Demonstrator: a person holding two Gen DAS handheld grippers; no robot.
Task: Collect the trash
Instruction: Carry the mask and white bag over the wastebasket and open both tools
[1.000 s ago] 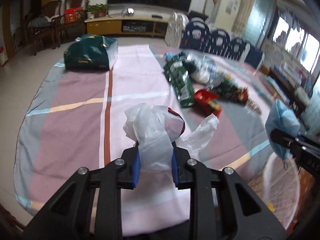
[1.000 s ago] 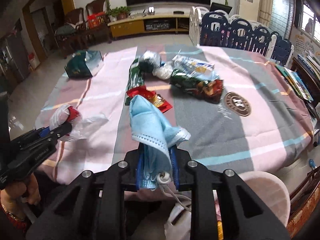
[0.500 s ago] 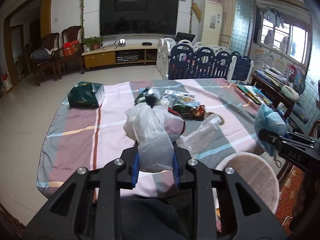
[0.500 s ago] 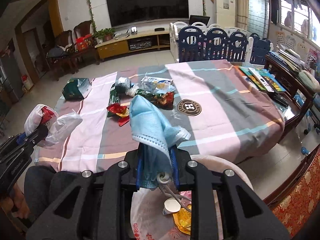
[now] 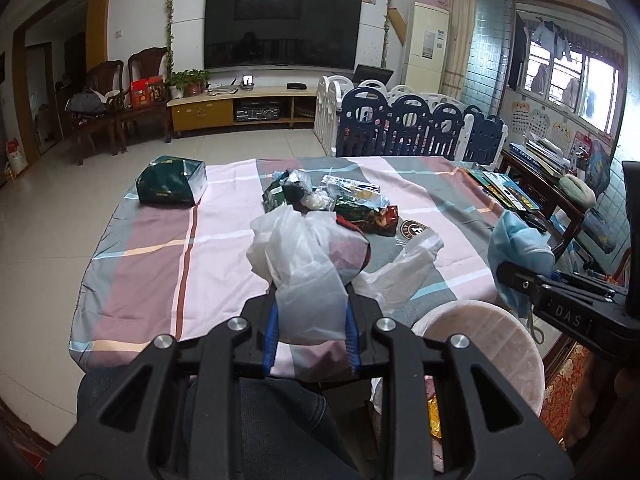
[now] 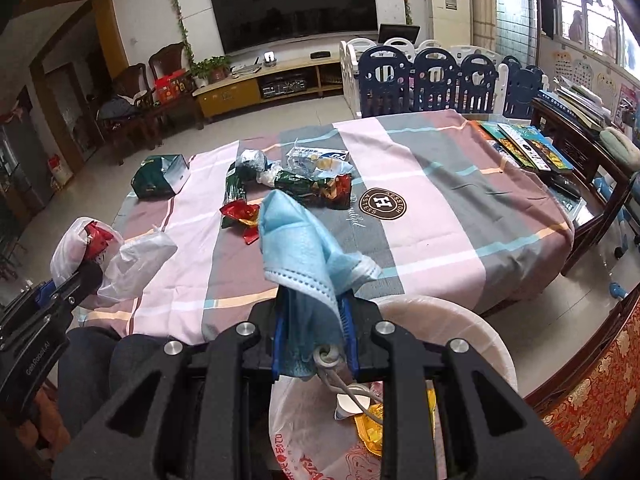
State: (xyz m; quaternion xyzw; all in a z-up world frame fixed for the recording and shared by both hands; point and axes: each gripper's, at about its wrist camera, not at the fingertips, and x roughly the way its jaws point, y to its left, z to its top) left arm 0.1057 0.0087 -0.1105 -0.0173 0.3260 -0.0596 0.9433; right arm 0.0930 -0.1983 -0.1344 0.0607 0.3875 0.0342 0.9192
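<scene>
1. The left gripper [image 5: 310,330] is closed on a crumpled clear plastic bag [image 5: 306,268] with something red inside. A second earlier it hung over the middle of the table [image 5: 160,264]; it has since drawn back past the near edge and now sits above the person's lap, left of the bin [image 5: 480,336].
2. The loose wrappers [image 6: 280,188] lie untouched near the far middle of the table, and a green box [image 6: 160,176] sits at the far left corner. This litter is not yet collected.
3. The right gripper [image 6: 314,344] is clamped shut on a blue face mask [image 6: 298,248], its ear loop dangling below the jaws. It too has pulled back off the table and is now directly above the bin [image 6: 472,332], whose liner already holds scraps.
4. Finding: both loads have cleared the table. The mask appears ready for release; the plastic bag probably needs a shift to the right before dropping, or it risks landing outside the rim.
</scene>
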